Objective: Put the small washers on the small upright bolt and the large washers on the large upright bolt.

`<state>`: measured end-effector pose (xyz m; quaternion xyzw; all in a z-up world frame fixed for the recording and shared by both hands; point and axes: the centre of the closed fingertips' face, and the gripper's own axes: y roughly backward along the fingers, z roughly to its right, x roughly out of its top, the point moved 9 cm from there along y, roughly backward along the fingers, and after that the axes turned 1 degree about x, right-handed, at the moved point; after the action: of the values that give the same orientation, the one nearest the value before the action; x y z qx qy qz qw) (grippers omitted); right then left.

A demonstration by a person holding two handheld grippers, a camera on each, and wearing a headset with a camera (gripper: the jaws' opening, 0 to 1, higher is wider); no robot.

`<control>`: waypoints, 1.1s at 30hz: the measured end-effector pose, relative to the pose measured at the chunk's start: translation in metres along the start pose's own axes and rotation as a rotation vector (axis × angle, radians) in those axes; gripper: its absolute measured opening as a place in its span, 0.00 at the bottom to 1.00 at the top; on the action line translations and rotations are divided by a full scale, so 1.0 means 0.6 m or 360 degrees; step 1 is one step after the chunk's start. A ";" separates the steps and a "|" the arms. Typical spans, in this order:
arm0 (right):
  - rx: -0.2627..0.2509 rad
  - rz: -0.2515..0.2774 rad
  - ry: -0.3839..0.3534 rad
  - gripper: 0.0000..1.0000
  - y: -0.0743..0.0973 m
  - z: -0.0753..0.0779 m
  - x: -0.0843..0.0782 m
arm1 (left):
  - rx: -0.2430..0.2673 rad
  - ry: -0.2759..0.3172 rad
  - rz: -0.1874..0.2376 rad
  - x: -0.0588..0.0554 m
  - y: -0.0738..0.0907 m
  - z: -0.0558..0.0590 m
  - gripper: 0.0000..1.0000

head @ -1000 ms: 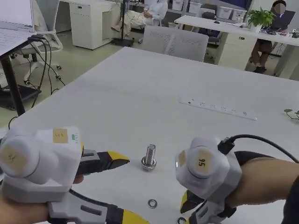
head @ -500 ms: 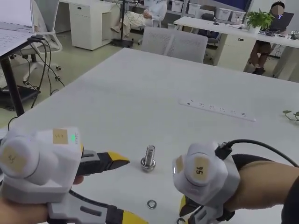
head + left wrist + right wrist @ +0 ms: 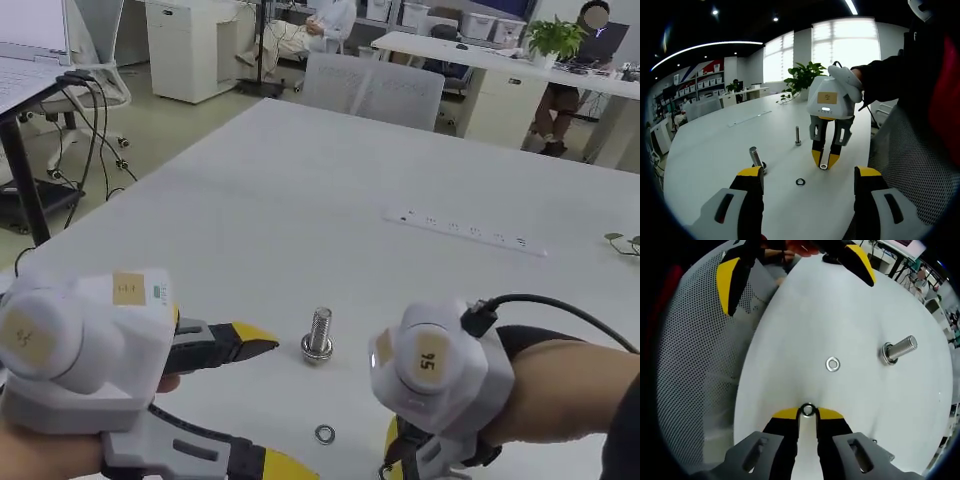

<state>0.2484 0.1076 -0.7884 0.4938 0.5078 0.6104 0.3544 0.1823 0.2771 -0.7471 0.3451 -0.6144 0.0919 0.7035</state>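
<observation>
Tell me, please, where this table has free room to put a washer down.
Free: the wide bare table between the large bolt and the power strip. Crowded: the near edge, where the open left gripper, the right gripper shut on a washer, and a loose washer stand close around the bolt.

The head view was bright, evenly lit and sharp. Windows (image 3: 840,50) glared white at the left gripper view's upper centre; its edges bowed.

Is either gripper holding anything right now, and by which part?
The right gripper holds a washer, pinched across its outer rim between the jaw tips. The left gripper is open and holds nothing.
</observation>
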 end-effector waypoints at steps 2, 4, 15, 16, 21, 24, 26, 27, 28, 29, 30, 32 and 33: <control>0.0001 0.0003 0.0000 0.14 0.000 0.000 0.000 | -0.0001 0.0000 0.0000 0.000 0.000 0.000 0.73; 0.0001 0.0003 -0.0002 0.14 0.001 0.000 0.000 | -0.0001 -0.0002 -0.0001 0.001 -0.001 0.000 0.73; -0.0006 0.0001 -0.0013 0.14 0.001 -0.001 0.000 | 0.0000 -0.0003 -0.0009 0.001 -0.001 0.000 0.73; -0.0004 0.0001 -0.0015 0.14 0.001 -0.001 0.000 | 0.0000 -0.0003 -0.0009 0.001 -0.001 0.001 0.73; 0.0006 0.0009 -0.0031 0.14 0.002 -0.002 -0.003 | -0.0004 -0.0002 -0.0014 0.000 -0.002 0.001 0.73; 0.0009 0.0017 -0.0046 0.14 0.002 -0.002 -0.007 | -0.0007 -0.0001 -0.0017 0.000 -0.003 0.001 0.73; 0.0010 0.0021 -0.0057 0.14 0.003 -0.001 -0.010 | -0.0008 0.0000 -0.0017 0.000 -0.003 0.001 0.73; 0.0008 0.0019 -0.0060 0.14 0.003 -0.001 -0.011 | -0.0008 0.0000 -0.0018 -0.001 -0.003 0.001 0.73; 0.0008 0.0019 -0.0063 0.14 0.004 -0.001 -0.012 | -0.0009 0.0000 -0.0019 -0.001 -0.003 0.001 0.73; 0.0010 0.0018 -0.0071 0.14 0.004 -0.001 -0.015 | -0.0009 0.0001 -0.0019 -0.001 -0.003 0.001 0.73; 0.0009 0.0015 -0.0075 0.14 0.005 -0.002 -0.017 | -0.0010 0.0002 -0.0019 -0.001 -0.003 0.001 0.73; 0.0008 0.0007 -0.0086 0.14 0.006 -0.002 -0.023 | -0.0010 0.0003 -0.0020 -0.002 -0.003 0.000 0.73; 0.0007 0.0005 -0.0089 0.14 0.007 -0.002 -0.026 | -0.0010 0.0003 -0.0020 -0.002 -0.003 0.000 0.73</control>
<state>0.2517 0.0917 -0.7880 0.5123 0.4984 0.5956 0.3666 0.1830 0.2760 -0.7491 0.3465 -0.6119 0.0859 0.7058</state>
